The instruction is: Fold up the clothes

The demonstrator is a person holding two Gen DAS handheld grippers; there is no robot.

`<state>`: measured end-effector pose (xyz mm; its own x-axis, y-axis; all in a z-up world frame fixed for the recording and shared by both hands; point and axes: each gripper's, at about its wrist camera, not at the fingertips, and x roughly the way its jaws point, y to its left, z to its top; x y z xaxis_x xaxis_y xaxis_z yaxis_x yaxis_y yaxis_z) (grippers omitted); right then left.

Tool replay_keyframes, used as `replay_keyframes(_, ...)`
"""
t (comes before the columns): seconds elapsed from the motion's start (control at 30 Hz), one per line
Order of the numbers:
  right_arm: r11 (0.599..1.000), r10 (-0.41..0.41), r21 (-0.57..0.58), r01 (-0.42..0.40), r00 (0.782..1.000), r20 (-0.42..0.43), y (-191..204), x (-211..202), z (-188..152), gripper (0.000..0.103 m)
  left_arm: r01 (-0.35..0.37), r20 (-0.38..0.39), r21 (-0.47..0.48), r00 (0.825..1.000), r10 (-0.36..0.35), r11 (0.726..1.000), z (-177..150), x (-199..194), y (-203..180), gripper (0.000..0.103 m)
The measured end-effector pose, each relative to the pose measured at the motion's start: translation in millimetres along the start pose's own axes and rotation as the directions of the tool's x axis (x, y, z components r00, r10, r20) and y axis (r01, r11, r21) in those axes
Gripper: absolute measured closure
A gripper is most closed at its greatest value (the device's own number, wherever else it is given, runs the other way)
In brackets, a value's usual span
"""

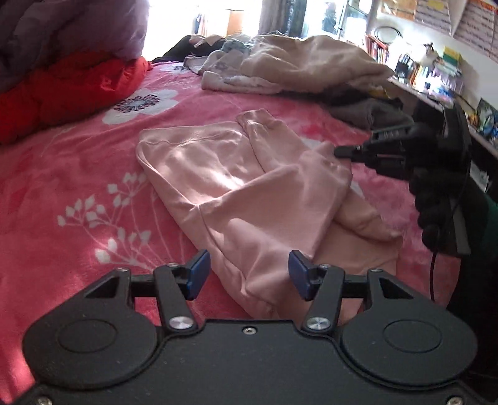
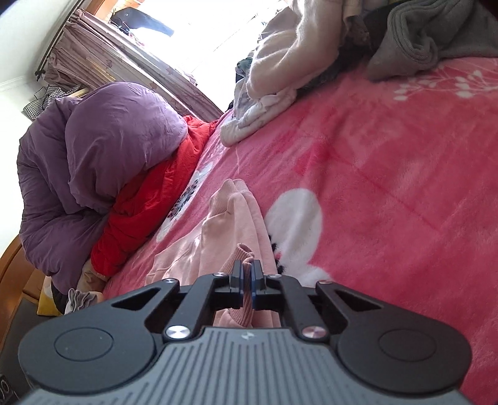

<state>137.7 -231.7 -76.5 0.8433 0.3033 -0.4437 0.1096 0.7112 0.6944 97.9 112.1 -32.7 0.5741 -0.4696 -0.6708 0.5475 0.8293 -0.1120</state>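
- On the far left of the bed, a purple duvet (image 1: 62,28) sits heaped on a red quilt (image 1: 62,90), both pushed against the edge, I'd judge to leave the middle free as a folding surface.
- Under everything lies the pink blanket (image 1: 77,174) with white flowers, spread flat; it gives the cloth a soft, even base.
- Nearer the middle, the left gripper (image 1: 247,275) hovers just above the near hem of the pink sweatshirt (image 1: 224,174); its blue pads (image 1: 199,274) stand wide apart with nothing between them, seemingly poised to pin or take that edge.
- At the centre, the sweatshirt lies partly folded: the body is flat, one sleeve is laid across it toward the far side, and a fold of cloth bunches at its right.
- Behind it, a pile of unfolded clothes (image 1: 280,65), cream, white and grey, waits at the far end, well apart from the working patch.
- To the right, the right gripper (image 2: 247,277) is clamped on a ribbed cuff (image 2: 246,254) of the sweatshirt, the rib squeezed between its closed pads, likely so the sleeve can be drawn over the body.
- From the left wrist view that gripper's tips sit against the garment's right edge; which cuff it holds I cannot quite tell.
- Along the far right runs a cluttered shelf (image 1: 435,74), clear of the work.
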Motion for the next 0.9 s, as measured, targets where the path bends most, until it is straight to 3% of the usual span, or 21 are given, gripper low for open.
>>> replay_keyframes(0.27, 0.999, 0.03, -0.029, -0.029, 0.999, 0.039, 19.9, -17.4, 3.5, 0.097, -0.039, 0.006, 0.073, 0.999, 0.039, 0.997, -13.3, -10.4, -23.2, 0.046)
replay_keyframes(0.37, 0.997, 0.045, -0.059, -0.042, 0.998, 0.05, 32.0, -25.7, 5.9, 0.097, -0.11, 0.053, 0.101, 0.993, 0.105, 0.989, -18.9, -9.6, -31.2, 0.047)
replay_keyframes(0.47, 0.996, 0.062, -0.063, -0.058, 0.996, 0.068, 39.3, -36.8, 5.8, 0.097, -0.151, 0.052, 0.176, 0.988, 0.144, 0.973, -26.1, 3.2, -40.8, 0.085)
replay_keyframes(0.57, 0.996, 0.071, -0.056, -0.065, 0.993, 0.097, 40.9, -53.2, 6.0, 0.097, -0.194, 0.046, 0.304, 0.981, 0.189, 0.933, -35.1, 7.9, -50.0, 0.089)
replay_keyframes(0.9, 0.999, -0.006, -0.036, 0.01, 0.994, 0.11, 10.9, -86.1, -4.6, 0.097, -0.165, 0.054, 0.388, 0.986, 0.157, 0.907, -37.9, -0.1, -52.3, 0.09)
